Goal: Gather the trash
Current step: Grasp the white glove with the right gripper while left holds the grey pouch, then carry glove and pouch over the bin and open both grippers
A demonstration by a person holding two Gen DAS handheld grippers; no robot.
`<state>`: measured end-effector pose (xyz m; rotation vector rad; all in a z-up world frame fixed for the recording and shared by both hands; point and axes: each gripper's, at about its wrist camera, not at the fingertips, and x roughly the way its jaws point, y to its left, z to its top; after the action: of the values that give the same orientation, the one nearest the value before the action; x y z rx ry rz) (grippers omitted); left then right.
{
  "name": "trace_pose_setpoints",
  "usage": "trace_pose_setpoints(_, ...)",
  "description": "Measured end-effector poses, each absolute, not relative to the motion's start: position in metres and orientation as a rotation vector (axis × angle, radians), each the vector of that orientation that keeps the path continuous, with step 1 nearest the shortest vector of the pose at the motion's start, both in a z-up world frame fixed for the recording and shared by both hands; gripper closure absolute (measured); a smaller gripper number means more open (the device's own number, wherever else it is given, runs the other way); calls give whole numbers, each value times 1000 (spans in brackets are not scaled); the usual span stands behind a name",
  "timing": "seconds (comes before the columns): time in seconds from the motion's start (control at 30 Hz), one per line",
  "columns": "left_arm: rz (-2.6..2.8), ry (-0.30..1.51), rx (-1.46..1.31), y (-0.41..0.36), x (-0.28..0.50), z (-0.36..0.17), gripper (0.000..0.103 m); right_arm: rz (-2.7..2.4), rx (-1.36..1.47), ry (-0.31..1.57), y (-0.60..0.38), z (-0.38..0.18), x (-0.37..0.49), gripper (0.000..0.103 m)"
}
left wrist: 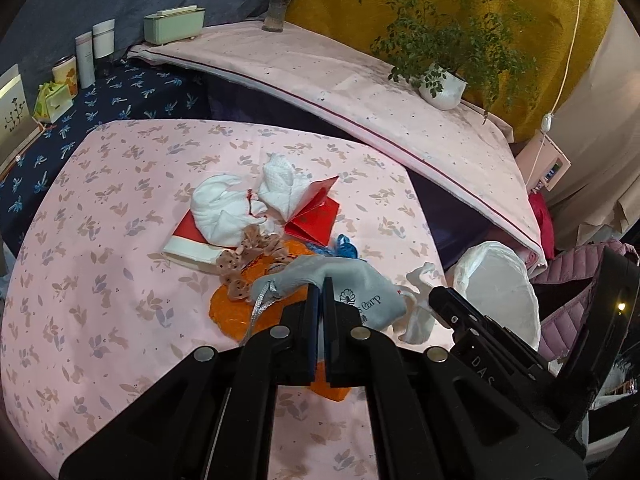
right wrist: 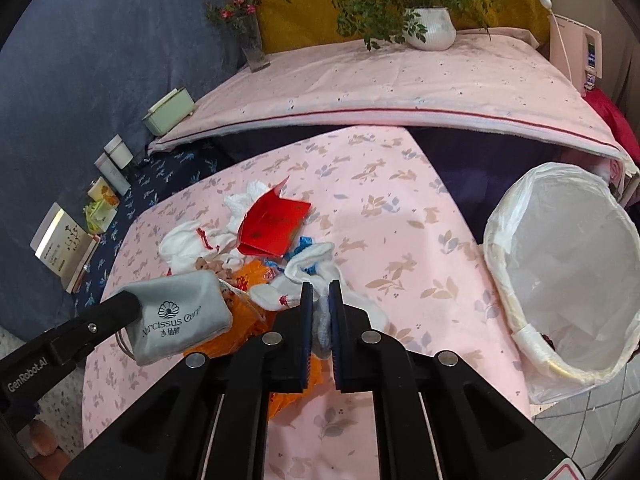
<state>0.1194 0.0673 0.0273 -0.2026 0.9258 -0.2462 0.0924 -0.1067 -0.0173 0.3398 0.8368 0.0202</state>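
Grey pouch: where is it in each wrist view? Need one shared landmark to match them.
Left wrist: grey pouch sits low centre, pinched in the left tongs.
Right wrist: pouch is at lower left, held off the table by the left tongs.
Shared landmark: the bin with a white liner, on the right in both.

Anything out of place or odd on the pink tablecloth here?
Yes: crumpled white tissues, red card packets and an orange wrapper lie heaped mid-table, while the white-lined bin beside it looks nearly empty.
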Motion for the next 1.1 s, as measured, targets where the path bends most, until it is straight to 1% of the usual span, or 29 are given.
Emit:
trace_pose_setpoints(0.27, -329, 885, -149, 22, 108, 52, 102, -32, 373, 734, -143, 17, 67, 95)
trace_pose_setpoints(0.5, -395, 872, -95, -23, 101, 62, 102, -109, 410, 679, -186, 32, 47, 95)
trace_pose_setpoints(0.8, -483, 871, -26, -83, 96, 64, 102, -215, 470, 654, -242, 28, 27, 95)
trace_pose_setpoints(1.1, -593, 891, 36, -140, 97, 55, 102, -302, 524, 653, -288, 16, 15, 95)
